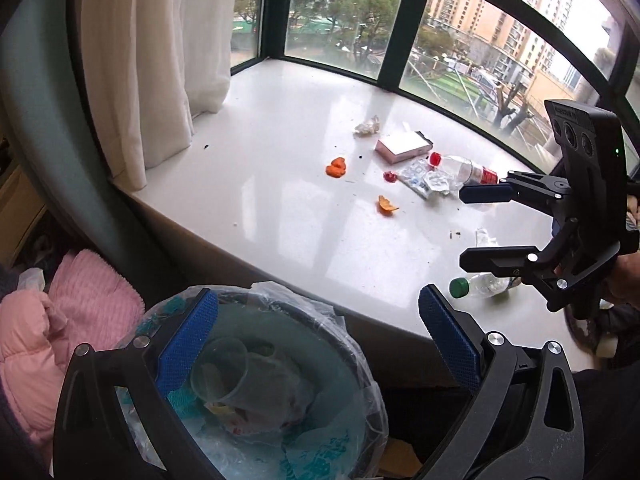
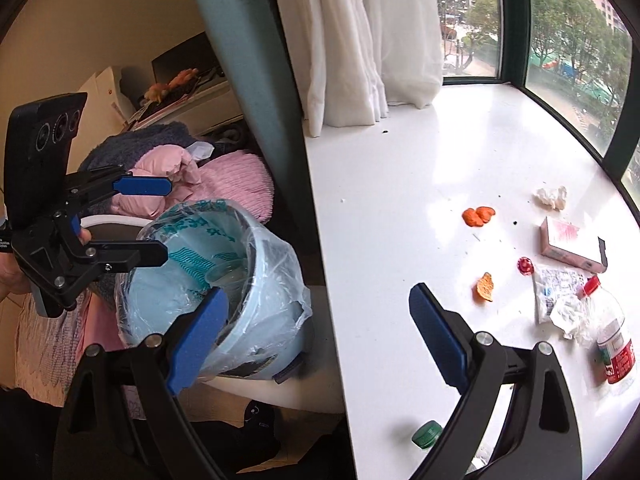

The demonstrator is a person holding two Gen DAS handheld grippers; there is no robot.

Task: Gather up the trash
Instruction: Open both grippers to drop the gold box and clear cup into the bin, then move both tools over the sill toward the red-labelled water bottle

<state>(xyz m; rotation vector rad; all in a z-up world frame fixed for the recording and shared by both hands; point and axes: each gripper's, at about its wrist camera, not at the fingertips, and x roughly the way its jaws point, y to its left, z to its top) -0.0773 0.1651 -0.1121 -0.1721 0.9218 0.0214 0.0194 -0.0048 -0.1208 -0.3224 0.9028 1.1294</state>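
Both the left gripper [image 1: 318, 336] and right gripper [image 2: 318, 334] gape empty above the lined bin [image 1: 280, 400] just off the sill's [image 1: 300, 128] near edge, litter mid-sill.

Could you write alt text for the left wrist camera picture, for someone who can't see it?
An open, empty left gripper hangs over a bag-lined trash bin holding a plastic cup. Beyond, a white windowsill holds orange peels, bottles, and a pink box.

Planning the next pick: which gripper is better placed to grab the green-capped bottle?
Right. The right gripper hangs open above the sill just by the green-capped bottle; the left gripper is over the bin.
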